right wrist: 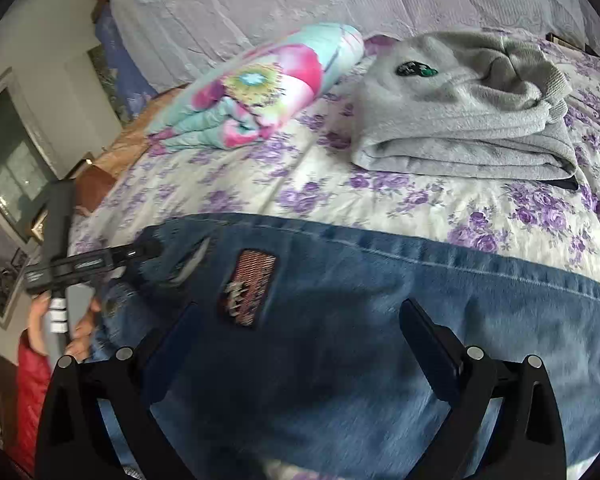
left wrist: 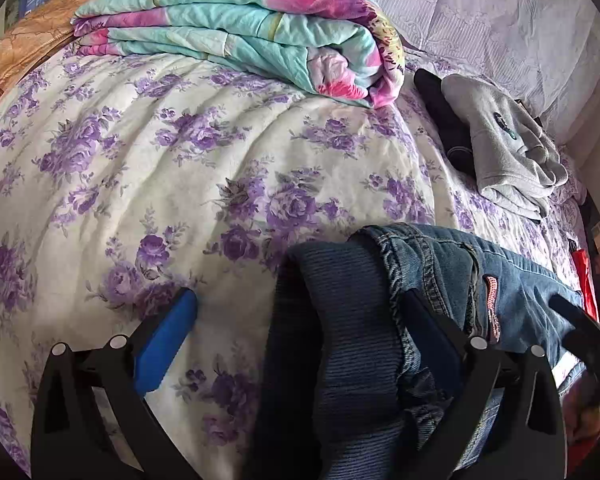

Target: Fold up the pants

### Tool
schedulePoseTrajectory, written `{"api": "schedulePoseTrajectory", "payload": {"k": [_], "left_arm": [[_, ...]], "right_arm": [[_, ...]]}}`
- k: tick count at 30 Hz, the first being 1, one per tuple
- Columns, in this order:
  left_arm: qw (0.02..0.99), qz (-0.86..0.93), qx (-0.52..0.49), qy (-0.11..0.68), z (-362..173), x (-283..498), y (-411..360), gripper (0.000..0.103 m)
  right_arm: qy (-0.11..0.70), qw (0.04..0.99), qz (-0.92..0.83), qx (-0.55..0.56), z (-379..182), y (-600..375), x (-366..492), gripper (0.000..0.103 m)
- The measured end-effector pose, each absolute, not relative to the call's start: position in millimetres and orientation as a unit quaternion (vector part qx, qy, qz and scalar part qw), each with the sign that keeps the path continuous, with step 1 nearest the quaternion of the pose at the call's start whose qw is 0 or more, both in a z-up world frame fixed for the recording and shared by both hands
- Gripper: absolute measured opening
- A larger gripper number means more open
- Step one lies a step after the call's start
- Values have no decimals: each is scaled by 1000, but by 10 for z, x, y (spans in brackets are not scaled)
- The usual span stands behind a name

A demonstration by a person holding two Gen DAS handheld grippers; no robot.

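The blue denim pants (left wrist: 480, 280) lie on the floral bedsheet (left wrist: 140, 184). In the left wrist view their dark ribbed waistband (left wrist: 352, 340) sits between my fingers. My left gripper (left wrist: 300, 312) is open around that waistband end, blue pad (left wrist: 168, 340) on the sheet side. In the right wrist view the pants (right wrist: 380, 300) spread across the foreground, with a pink patch (right wrist: 248, 288). My right gripper (right wrist: 300, 320) is open just above the denim. The left gripper (right wrist: 80, 264) shows at the pants' left end.
A folded teal and pink quilt (left wrist: 240, 28) lies at the back. A folded grey garment (right wrist: 460, 120) lies on a black one (left wrist: 440, 112) at the right. A lilac pillow (right wrist: 340, 0) lies behind. The bed edge is to the left (right wrist: 100, 184).
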State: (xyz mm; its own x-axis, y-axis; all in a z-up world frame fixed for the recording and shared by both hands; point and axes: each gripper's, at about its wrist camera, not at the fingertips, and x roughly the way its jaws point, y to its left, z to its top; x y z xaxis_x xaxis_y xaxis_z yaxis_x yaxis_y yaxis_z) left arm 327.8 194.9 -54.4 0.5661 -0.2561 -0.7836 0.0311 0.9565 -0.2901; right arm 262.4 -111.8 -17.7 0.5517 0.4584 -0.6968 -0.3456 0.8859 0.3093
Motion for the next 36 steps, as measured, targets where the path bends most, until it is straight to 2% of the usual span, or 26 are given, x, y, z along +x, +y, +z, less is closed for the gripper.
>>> {"api": "schedulePoseTrajectory", "payload": {"k": [2,5,6,9,11,13,19,22,27,36], "left_arm": [[878,-78,-118,457,-538,3259,1940,99],[880,-74,-115,456,-538,3240,1932,99],[879,-74,-119,456,-541,3233,1941,99],[877,-80,-130,455,-550,3215,1975,99],[874,-85,-138,458,-560,3225,1997,99],[874,-84,-136,459,-557,3229,1985,99],[875,-83,-133,458,-540,3225,1976,99],[872,-86,-137,462,-554,3241,1981,99],[870,-90,-141,464,-570,3259,1995,99],[872,-104,-112,465,-555,3327,1963,99]], "right_arm": [[415,877,244,6,-185,-961,2383,100],[474,836,248,-124,-617,-539,2270,100],[462,841,243,-143,-669,-507,2235,100],[460,841,268,-97,-497,-606,2276,100],[439,850,289,-38,-317,-836,2314,100],[417,868,268,-25,-203,-1019,2384,100],[400,887,230,-22,-192,-1629,2861,100],[405,886,218,-60,-252,-1806,3125,100],[411,880,213,-111,-322,-1918,3336,100],[448,844,268,-122,-699,-1835,3534,100]]}}
